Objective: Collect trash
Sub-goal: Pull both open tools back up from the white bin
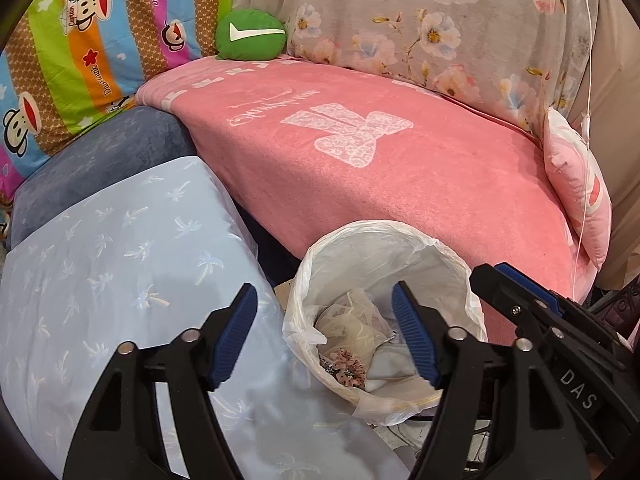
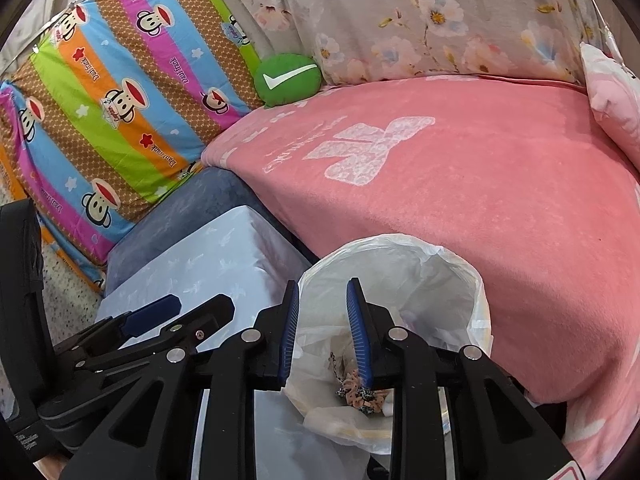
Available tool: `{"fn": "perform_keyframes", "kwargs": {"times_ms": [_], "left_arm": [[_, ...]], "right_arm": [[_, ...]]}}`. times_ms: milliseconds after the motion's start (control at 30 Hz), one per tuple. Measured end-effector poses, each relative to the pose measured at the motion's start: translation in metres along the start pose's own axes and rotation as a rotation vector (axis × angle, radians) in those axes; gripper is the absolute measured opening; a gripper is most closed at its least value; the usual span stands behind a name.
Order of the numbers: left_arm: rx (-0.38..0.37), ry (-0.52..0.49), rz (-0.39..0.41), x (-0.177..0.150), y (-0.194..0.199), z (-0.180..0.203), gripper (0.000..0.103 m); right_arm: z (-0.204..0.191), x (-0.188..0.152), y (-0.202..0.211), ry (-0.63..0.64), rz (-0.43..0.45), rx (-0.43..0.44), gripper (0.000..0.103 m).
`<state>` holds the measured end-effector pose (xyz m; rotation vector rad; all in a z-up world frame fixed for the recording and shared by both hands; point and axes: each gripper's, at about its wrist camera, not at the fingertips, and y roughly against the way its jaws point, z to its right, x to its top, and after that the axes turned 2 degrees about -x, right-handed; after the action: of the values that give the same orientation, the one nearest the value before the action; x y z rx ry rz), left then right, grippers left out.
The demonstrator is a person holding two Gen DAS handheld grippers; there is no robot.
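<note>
A round bin (image 1: 400, 252) lined with a white plastic bag stands on the floor against the pink seat. At its bottom lie crumpled clear wrappers (image 1: 352, 320) and a pink frilly scrap (image 1: 348, 370). My left gripper (image 1: 324, 292) hovers over the bin's left rim, its blue pads wide apart and empty. My right gripper (image 1: 500, 276) pokes in over the right rim. In the right wrist view the right gripper (image 2: 323, 284) points into the bin (image 2: 420, 268), pads a narrow gap apart with nothing between them. The pink scrap (image 2: 356, 388) lies below, and the left gripper (image 2: 202, 304) sits at left.
A pink towel (image 1: 400, 168) covers the seat behind the bin. A light-blue palm-print cushion (image 1: 120, 264) lies left of the bin, over a blue-grey one (image 1: 100, 160). Behind are a green check-mark pillow (image 1: 250, 36), a striped monkey-print pillow (image 1: 100, 40), floral cloth (image 1: 440, 20), and a pink pillow (image 1: 576, 192).
</note>
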<state>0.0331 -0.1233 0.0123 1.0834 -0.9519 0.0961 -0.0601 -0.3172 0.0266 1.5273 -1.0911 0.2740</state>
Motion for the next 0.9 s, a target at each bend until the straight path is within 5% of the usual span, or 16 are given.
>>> {"fn": "perform_keyframes", "kwargs": {"times_ms": [200, 467, 800, 900], "left_arm": [[0.013, -0.003, -0.003, -0.008, 0.004, -0.004, 0.068], [0.082, 0.008, 0.006, -0.019, 0.012, -0.010, 0.080], [0.135, 0.008, 0.016, -0.026, 0.018, -0.012, 0.090], [0.139, 0.006, 0.007, -0.030, 0.017, -0.012, 0.090]], "right_arm": [[0.000, -0.010, 0.003, 0.045, -0.033, -0.038, 0.026], [-0.001, -0.025, 0.013, 0.092, -0.043, -0.081, 0.051], [-0.003, -0.036, 0.017, 0.128, -0.057, -0.126, 0.065], [-0.006, -0.037, 0.018, 0.152, -0.057, -0.146, 0.080]]}}
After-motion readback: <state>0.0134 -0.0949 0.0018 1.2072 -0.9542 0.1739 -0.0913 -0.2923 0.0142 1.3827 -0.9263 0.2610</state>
